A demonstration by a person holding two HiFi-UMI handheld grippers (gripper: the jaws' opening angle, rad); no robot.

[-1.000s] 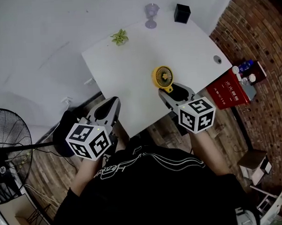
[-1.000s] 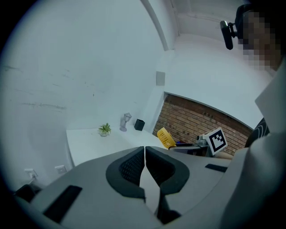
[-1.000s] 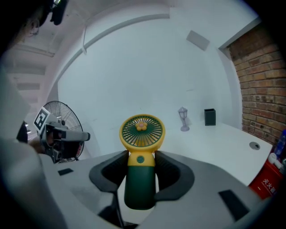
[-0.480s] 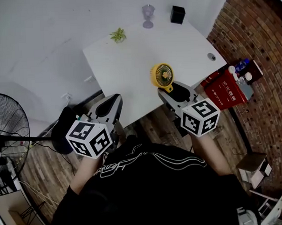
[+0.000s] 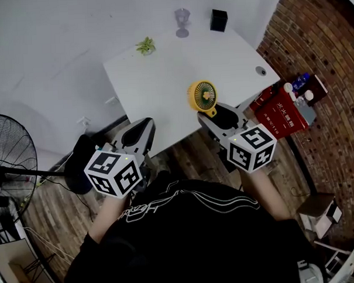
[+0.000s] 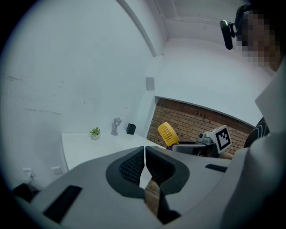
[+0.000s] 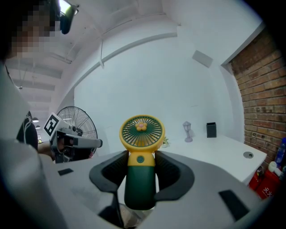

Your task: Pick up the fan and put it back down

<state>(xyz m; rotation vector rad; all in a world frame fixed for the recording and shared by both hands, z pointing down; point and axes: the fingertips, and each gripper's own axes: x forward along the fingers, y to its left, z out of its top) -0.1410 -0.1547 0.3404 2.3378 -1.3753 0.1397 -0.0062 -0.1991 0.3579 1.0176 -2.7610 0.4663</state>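
R gripper (image 7: 141, 162): grey plastic jaws w/ black ribbed pads, part-way closed, clamping the fan (image 7: 142, 134) by its smooth dark-green cylinder handle. The fan stands upright, round yellow grille on top w/ a small flower hub, held in the air over the table's near edge. L gripper (image 6: 145, 154): same build, pads pressed together to a thin slit, nothing in them, held off the table's left corner. Each gripper carries a black-and-white marker cube.

Vs 1 sec ago: same grip. Grippers and fan sit about where they were in head view, but the table and its items have slid toward the top of frame.

Table (image 5: 162, 80): flat, matte white, w/ a small green plant (image 5: 145, 47), a pale ornament (image 5: 182, 20) and a black box (image 5: 218, 20) along the far side. Room: white wall, brick wall (image 5: 319, 55) at right, red box (image 5: 281, 113) below it, wood-plank floor (image 5: 189, 158), black floor fan (image 5: 8, 157) at left.
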